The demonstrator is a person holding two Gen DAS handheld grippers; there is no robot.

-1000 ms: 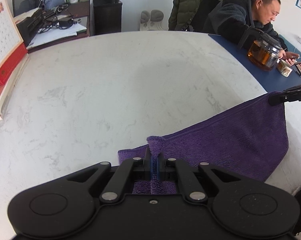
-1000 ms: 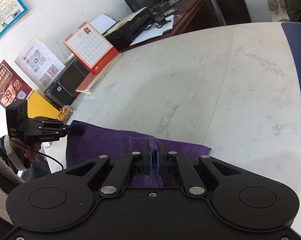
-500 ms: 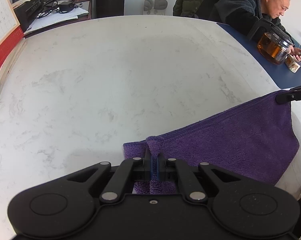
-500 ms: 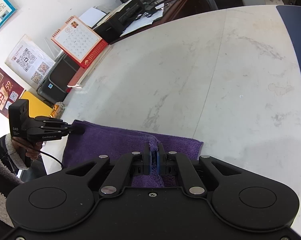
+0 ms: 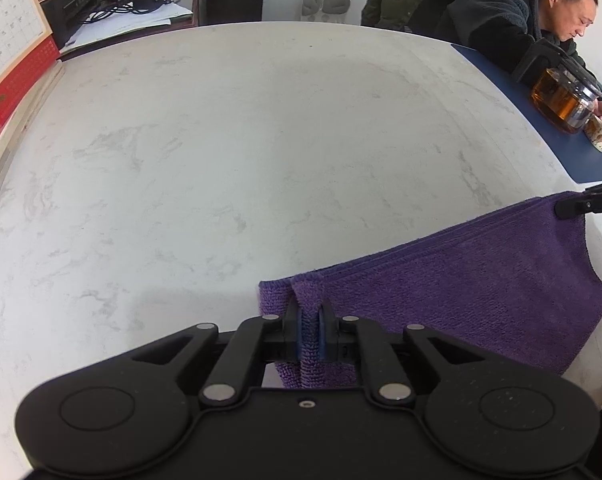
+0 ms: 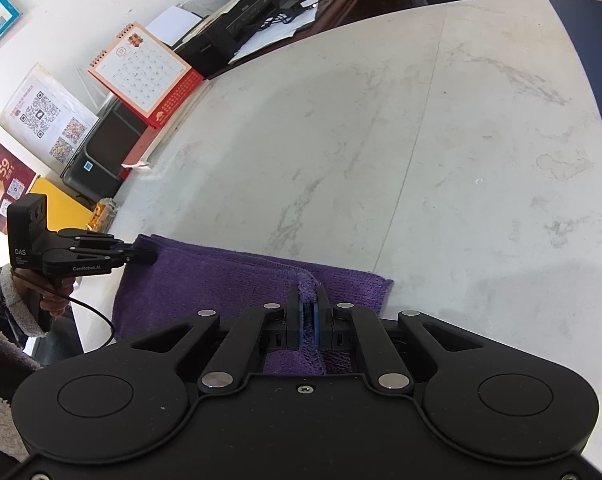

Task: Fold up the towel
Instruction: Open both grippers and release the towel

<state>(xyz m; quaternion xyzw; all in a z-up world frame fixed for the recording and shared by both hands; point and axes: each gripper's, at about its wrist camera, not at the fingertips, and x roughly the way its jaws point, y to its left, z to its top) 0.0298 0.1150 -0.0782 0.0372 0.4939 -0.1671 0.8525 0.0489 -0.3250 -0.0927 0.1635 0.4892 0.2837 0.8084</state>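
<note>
A purple towel (image 5: 461, 292) lies doubled near the front edge of the white marble table (image 5: 261, 140), stretched between both grippers. My left gripper (image 5: 309, 312) holds a pinched ridge at the towel's left corner. Its jaws are opening, and the cloth still fills the gap between the blue pads. My right gripper (image 6: 308, 300) is shut tight on the other corner of the towel (image 6: 221, 284). Each gripper shows in the other's view: the right one (image 5: 573, 208) at the far right, the left one (image 6: 141, 258) held in a hand at the left.
A glass teapot (image 5: 561, 100) and a small cup stand on a blue mat (image 5: 541, 120) at the right, where a person sits. A red desk calendar (image 6: 145, 72) leans at the table's left edge, next to a printer (image 6: 101, 160). The marble beyond the towel is bare.
Both grippers have sunk a little toward the table with the towel. The gap between the left gripper's pads has widened around the cloth ridge.
</note>
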